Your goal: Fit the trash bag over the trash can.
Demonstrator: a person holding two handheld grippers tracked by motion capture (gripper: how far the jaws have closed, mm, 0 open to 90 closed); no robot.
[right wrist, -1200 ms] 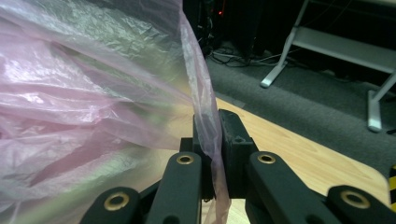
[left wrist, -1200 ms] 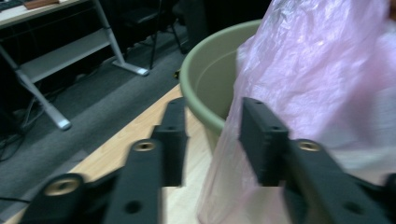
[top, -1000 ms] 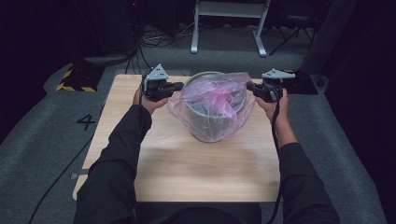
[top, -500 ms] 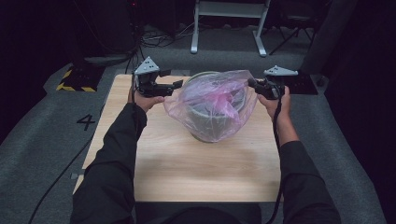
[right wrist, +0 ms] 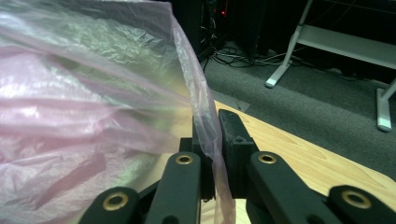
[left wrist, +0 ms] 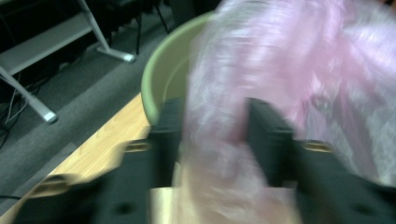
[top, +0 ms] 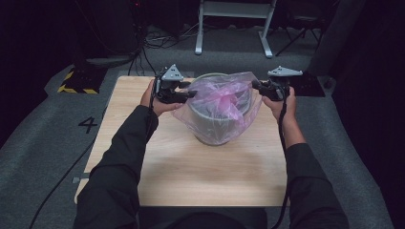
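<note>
- Pink plastic bag (top: 222, 98) is sitting draped over and into the pale green bucket (top: 215, 129), which is standing on the wooden table (top: 191, 176) toward its far middle.
- I am holding my right gripper (top: 255, 85) at the bag's right edge, and in the right gripper view its two black jaws are pinched together on a fold of the thin film (right wrist: 205, 126) (the sheet is running straight up out from between the pads).
- I am holding my left gripper (top: 191, 93) at the bag's left side, just beside the bucket's rim (left wrist: 154, 79).
- My left jaws have just been closing, and in the left gripper view they are standing apart with a bunch of the pink film lying between them (that view is blurred, so I cannot tell whether the pads are pressing on it yet).
- Between my two grippers the bag's mouth is spreading across the top of the bucket, with loose film hanging down the bucket's outer wall on both sides.
- My forearms in dark sleeves (top: 129, 157) are reaching over the near part of the table.
</note>
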